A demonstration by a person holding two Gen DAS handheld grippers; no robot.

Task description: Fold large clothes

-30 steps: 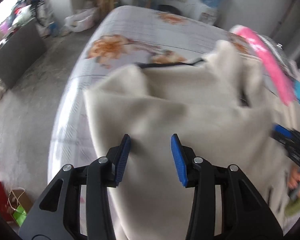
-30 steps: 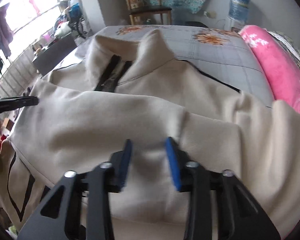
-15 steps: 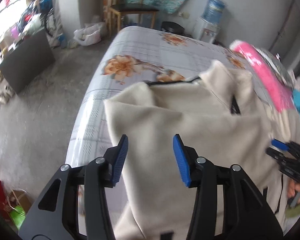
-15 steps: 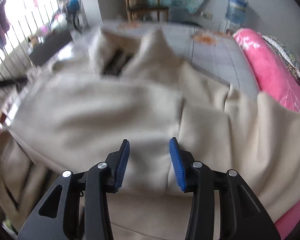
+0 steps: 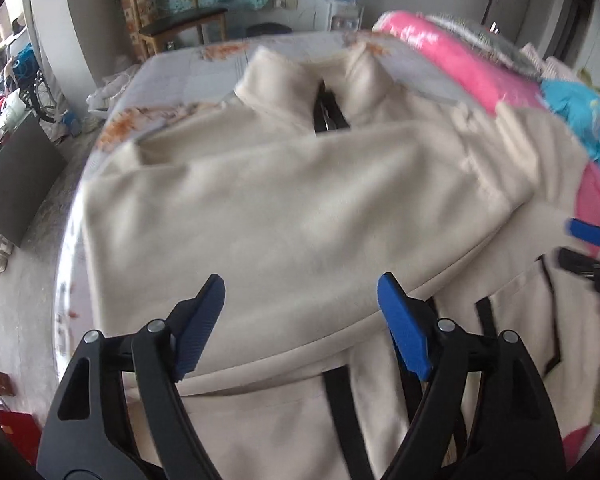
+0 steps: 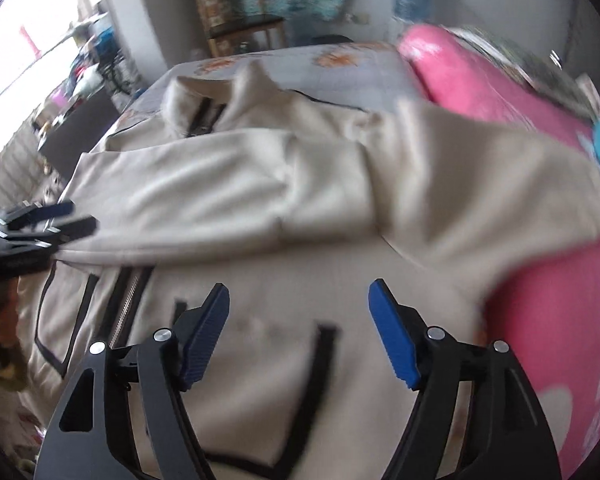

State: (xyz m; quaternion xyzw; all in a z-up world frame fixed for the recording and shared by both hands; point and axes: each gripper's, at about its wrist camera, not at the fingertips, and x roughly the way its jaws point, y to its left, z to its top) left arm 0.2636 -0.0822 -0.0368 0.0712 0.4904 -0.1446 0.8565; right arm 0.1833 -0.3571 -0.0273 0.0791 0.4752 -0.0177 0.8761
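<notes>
Left gripper and right gripper above the near half of the cream fleece jacket, jaws opening wide, nothing between them. The jacket lies spread on the floral-sheeted bed, sleeves folded across its chest, collar at the far end. Soft, bulky and limp, it is probably best pinched at hem corners or folded edges. A second ago both grippers were narrow over the sleeve; now they stand nearer the hem.

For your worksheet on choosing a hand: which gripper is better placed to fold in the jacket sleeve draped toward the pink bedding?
Probably the right gripper: the loose sleeve lies on its side by the pink bedding; its jaws are opening with nothing between them.
</notes>
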